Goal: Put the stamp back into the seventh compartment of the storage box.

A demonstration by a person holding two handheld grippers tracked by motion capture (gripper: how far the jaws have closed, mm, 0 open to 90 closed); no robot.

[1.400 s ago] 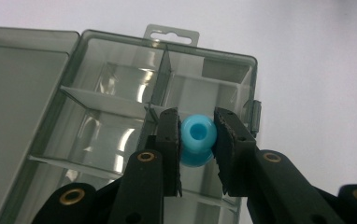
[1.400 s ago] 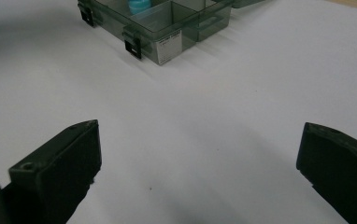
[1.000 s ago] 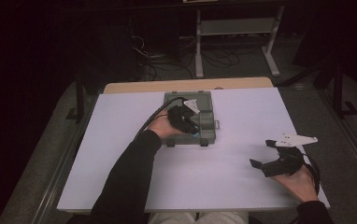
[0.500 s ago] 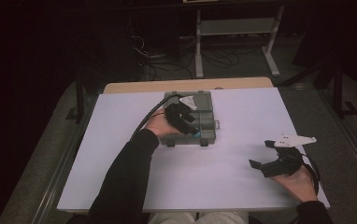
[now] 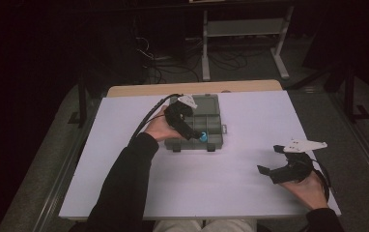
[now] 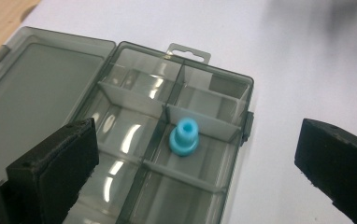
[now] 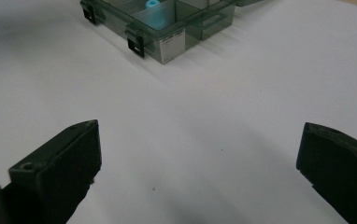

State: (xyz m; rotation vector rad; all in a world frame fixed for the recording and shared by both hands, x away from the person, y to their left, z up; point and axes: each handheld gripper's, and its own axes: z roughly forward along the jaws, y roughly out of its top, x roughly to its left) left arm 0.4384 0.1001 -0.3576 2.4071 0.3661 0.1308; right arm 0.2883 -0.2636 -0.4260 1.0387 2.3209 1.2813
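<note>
lifted off the organizer box [image 5: 199, 123], left hand-held gripper [image 5: 192, 133] has just opened, blue plug [image 6: 184, 137] dropped in its compartment; right hand-held gripper [image 5: 274, 162] idles open on bench [image 5: 124, 169].

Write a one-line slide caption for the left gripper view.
Open left gripper above an open compartment box, a blue plastic part lying in one compartment.

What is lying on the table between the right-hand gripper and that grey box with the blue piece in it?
Nothing: in the right gripper view, bare white table stretches from the open right gripper up to the box.
</note>
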